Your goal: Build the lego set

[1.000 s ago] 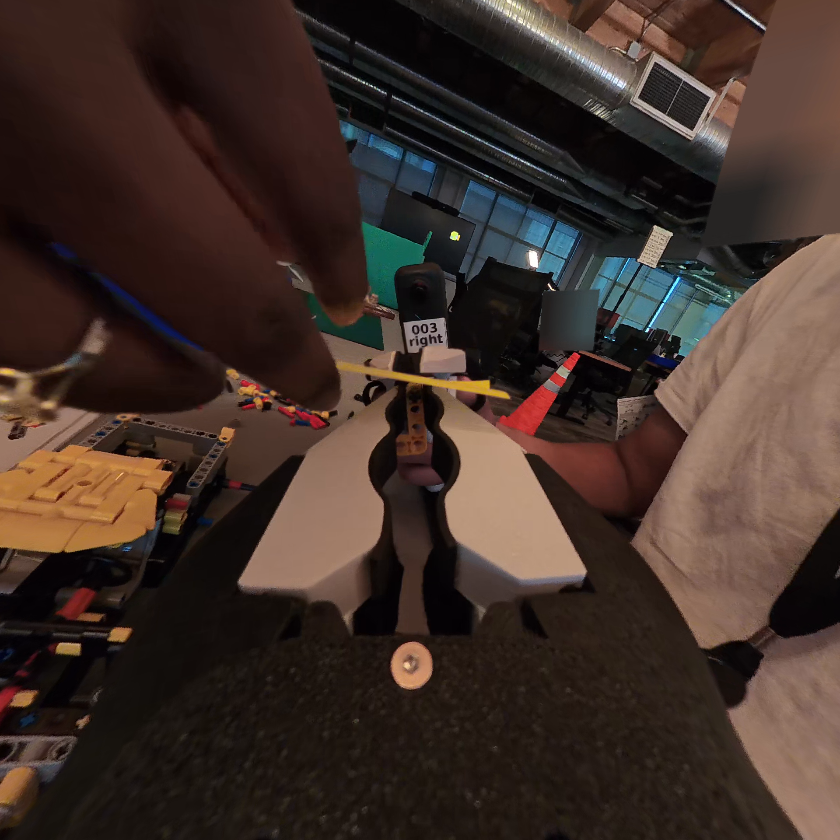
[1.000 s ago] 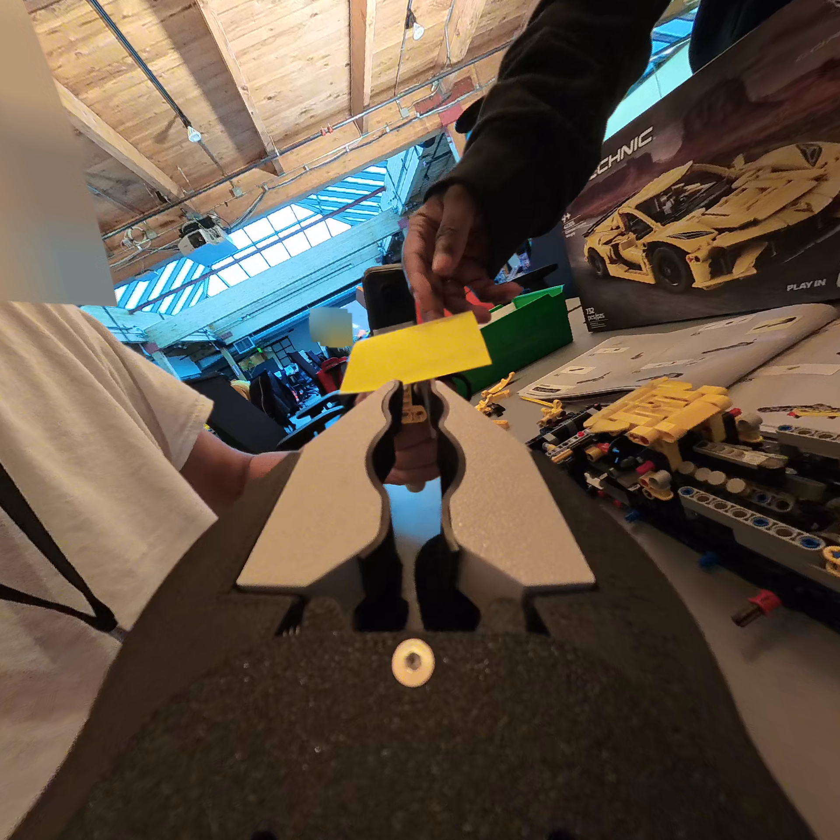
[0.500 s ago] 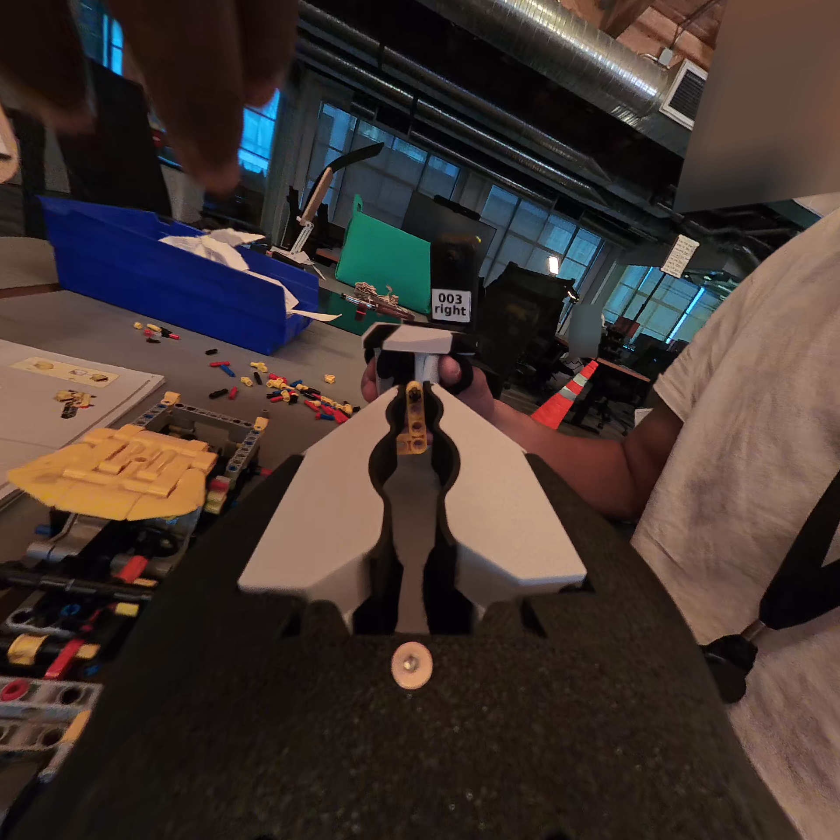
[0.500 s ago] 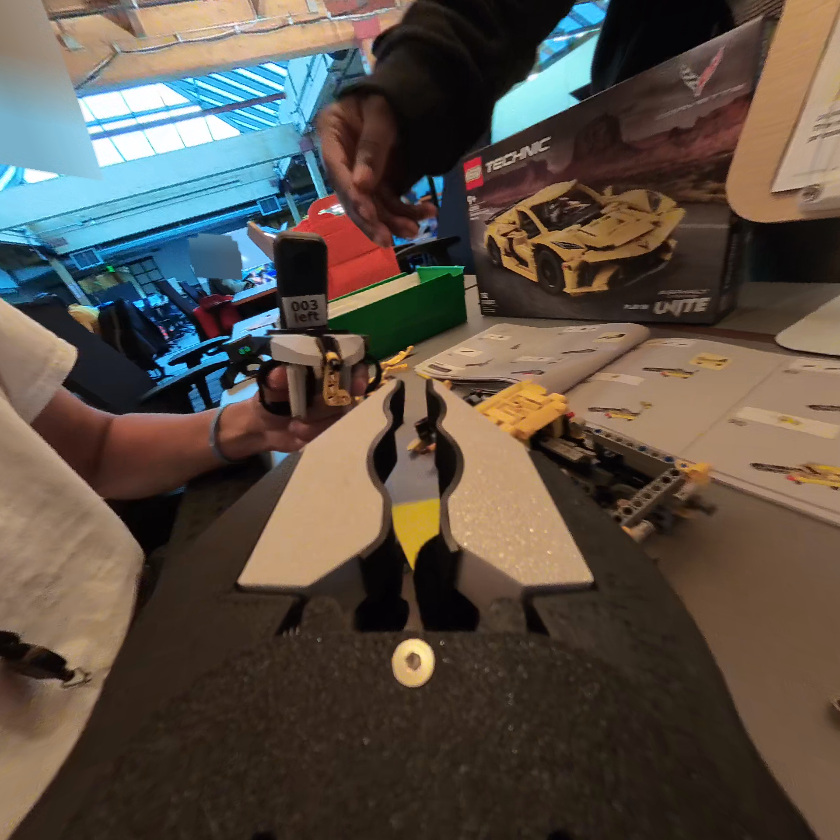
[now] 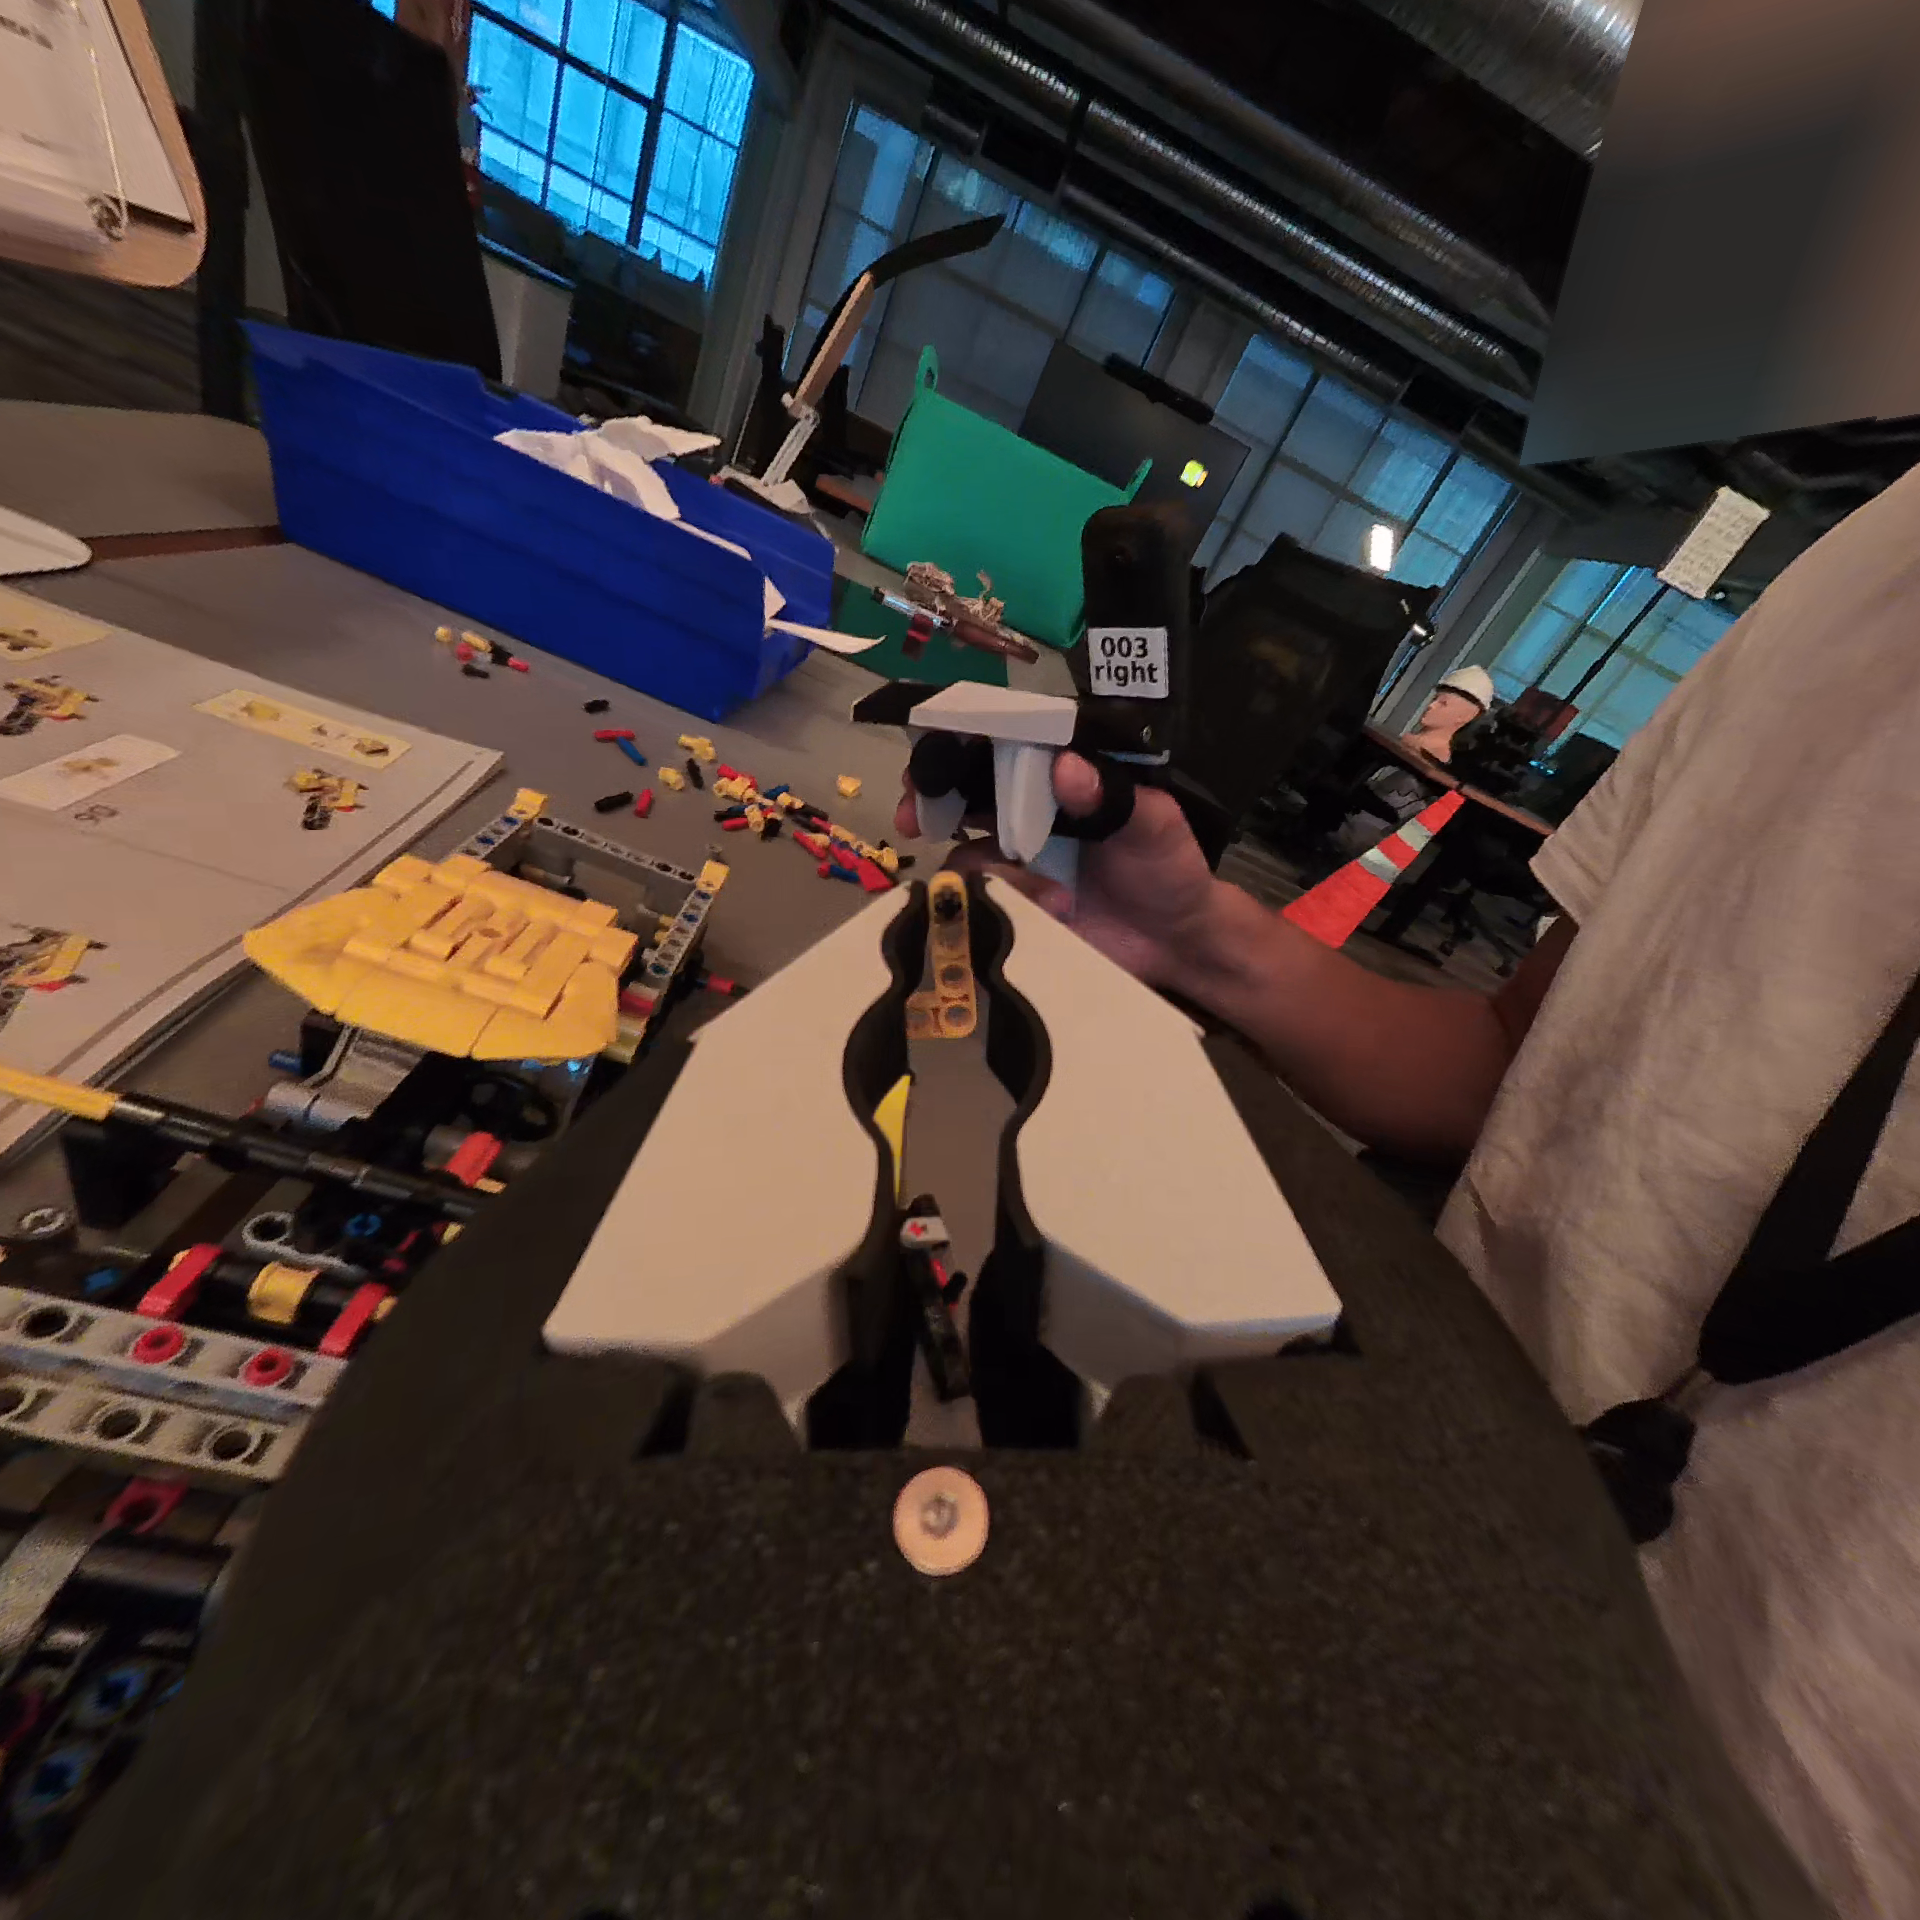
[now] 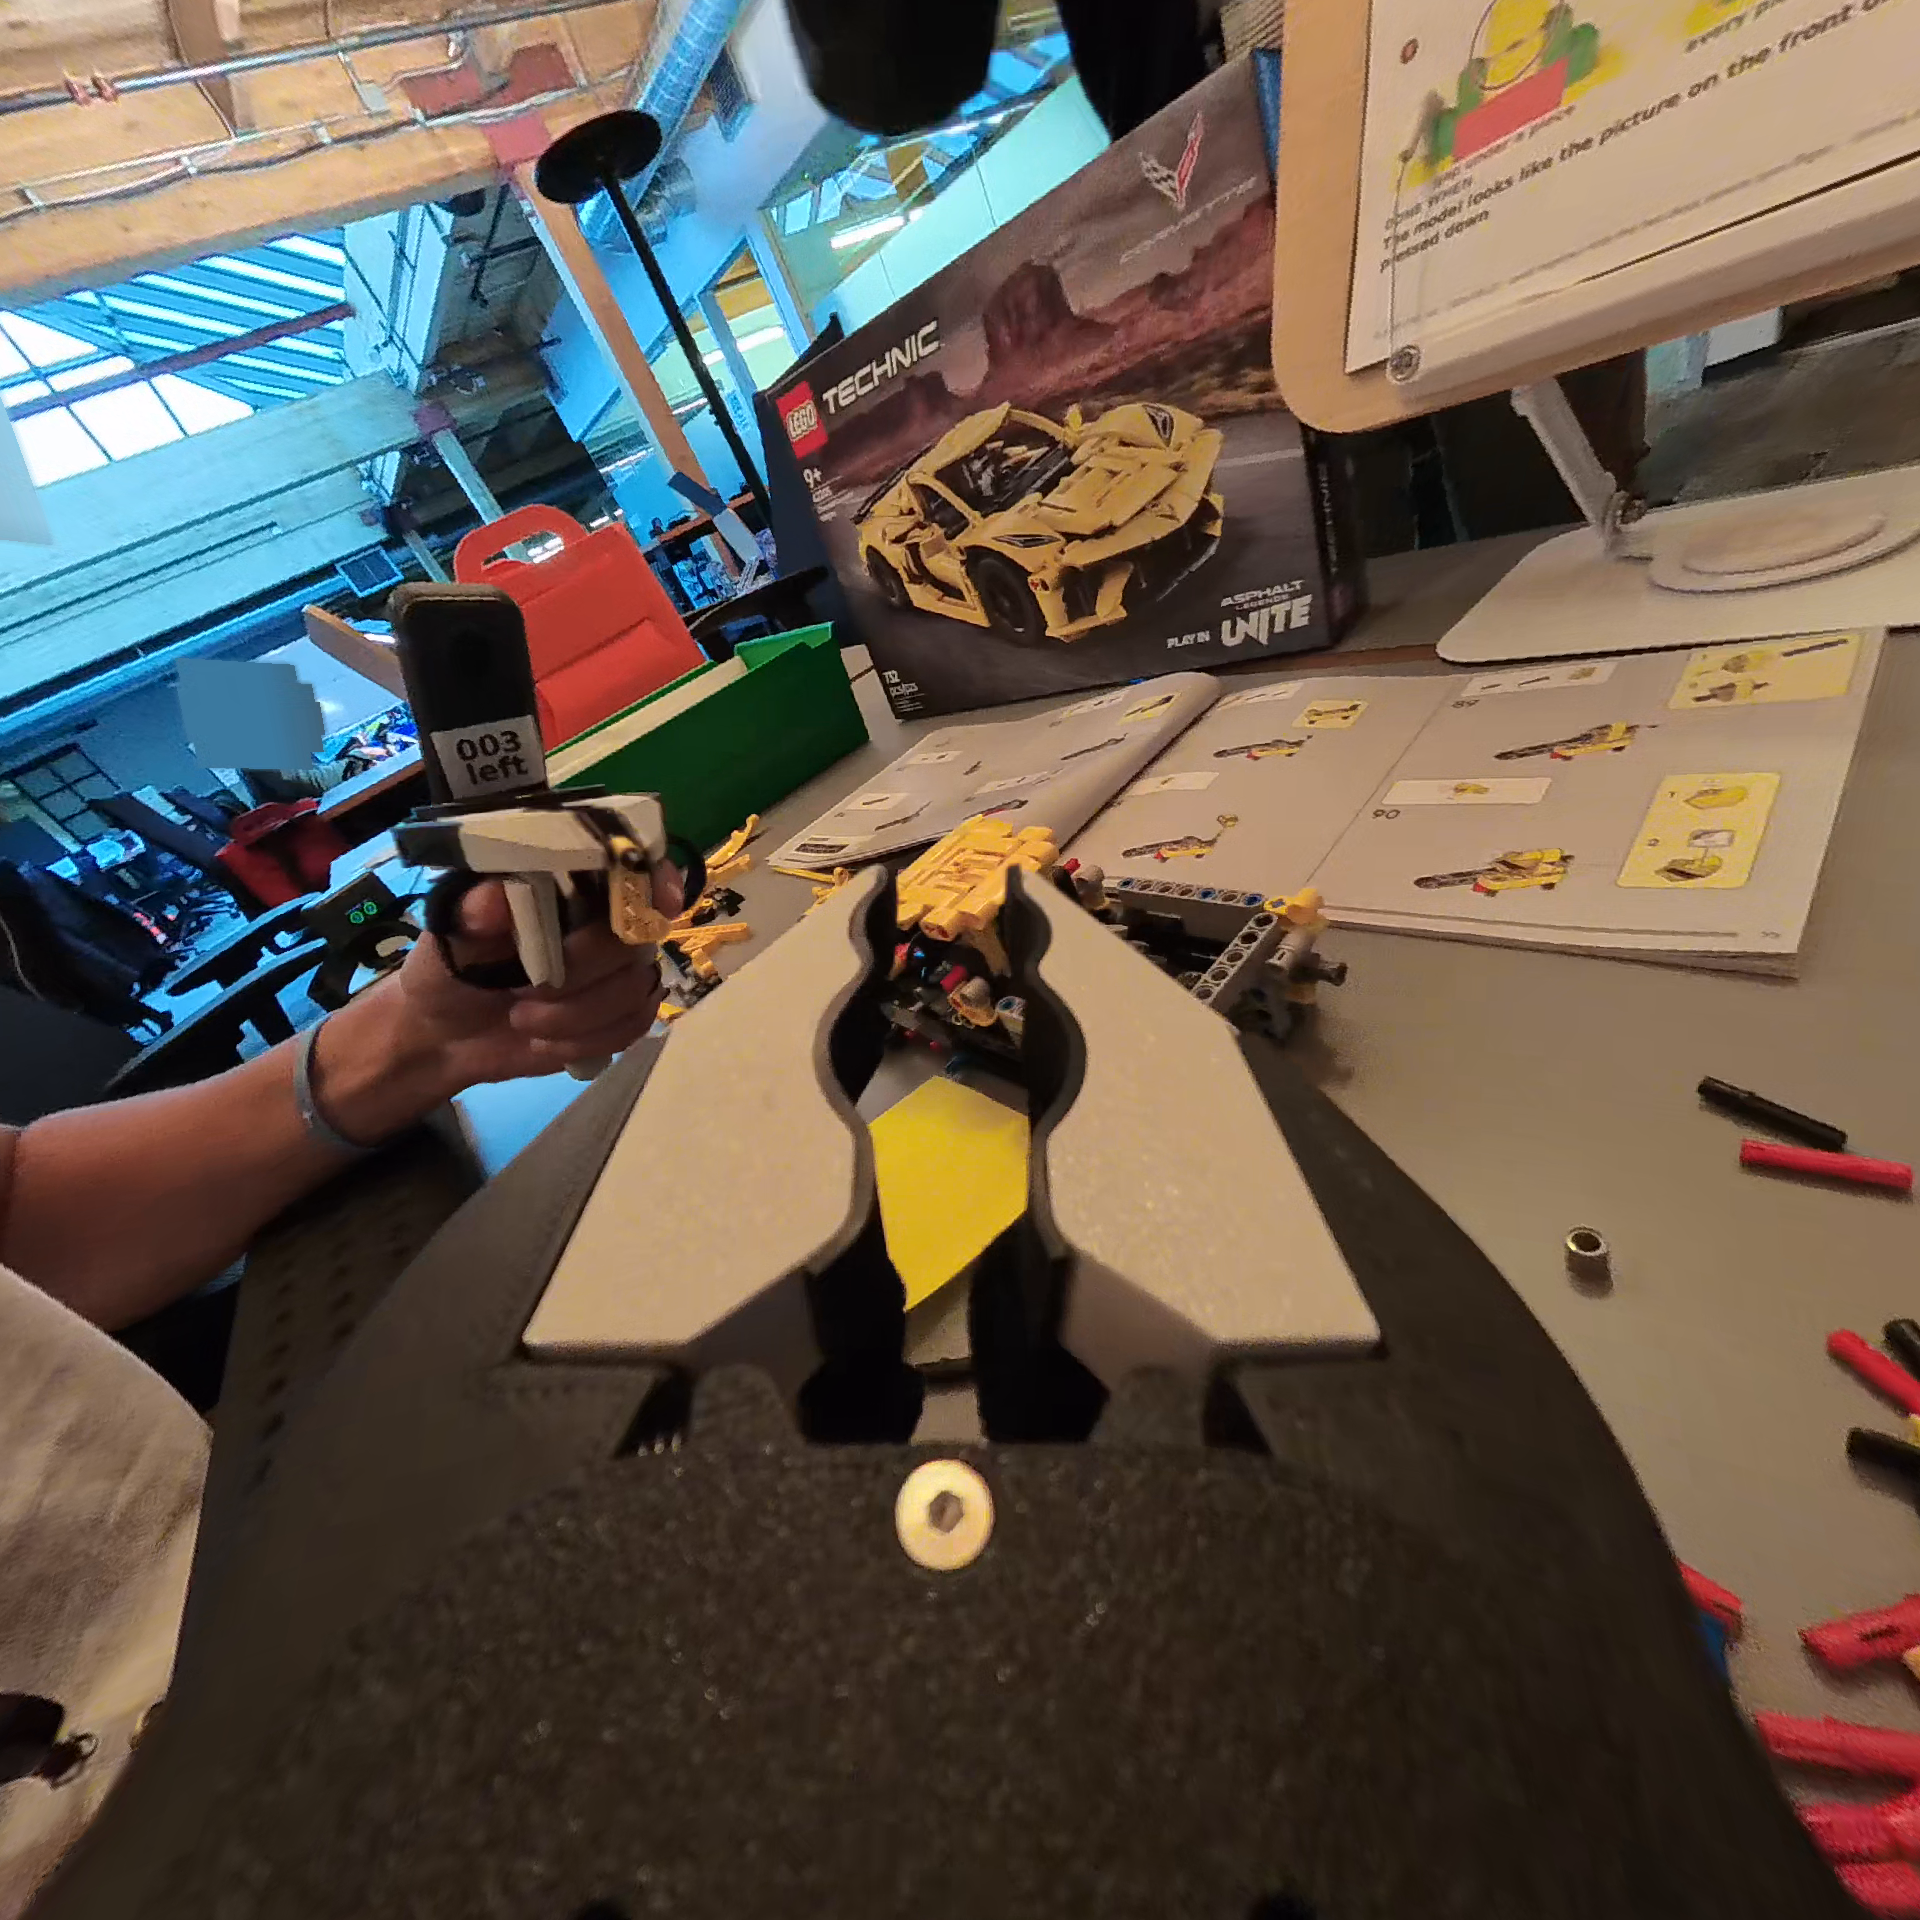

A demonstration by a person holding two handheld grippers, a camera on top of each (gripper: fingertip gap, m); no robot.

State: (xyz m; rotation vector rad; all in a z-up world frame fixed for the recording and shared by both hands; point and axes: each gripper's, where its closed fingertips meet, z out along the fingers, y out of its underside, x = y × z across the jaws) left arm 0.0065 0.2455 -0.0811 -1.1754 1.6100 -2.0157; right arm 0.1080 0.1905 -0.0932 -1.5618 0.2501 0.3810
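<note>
My left gripper (image 5: 945, 904) is pinched on a small yellow beam piece (image 5: 943, 977), which stands upright between the fingertips at frame centre; in the right wrist view the same gripper (image 6: 634, 883) sits at centre left, raised off the table with the piece at its tip. My right gripper (image 6: 945, 883) has its fingers slightly parted with nothing between them; through the gap I see a yellow paper square (image 6: 940, 1174) lying flat on the grey table (image 6: 1507, 1060). The partly built car model (image 5: 447, 956), yellow panels on a black and grey frame, rests at centre left of the left wrist view, just beside the open instruction booklet (image 6: 1455, 790). Loose small pieces (image 5: 769, 800) are scattered beyond it, near a blue bin (image 5: 499, 520). The set box (image 6: 1060, 488) stands upright at upper centre of the right wrist view.
</note>
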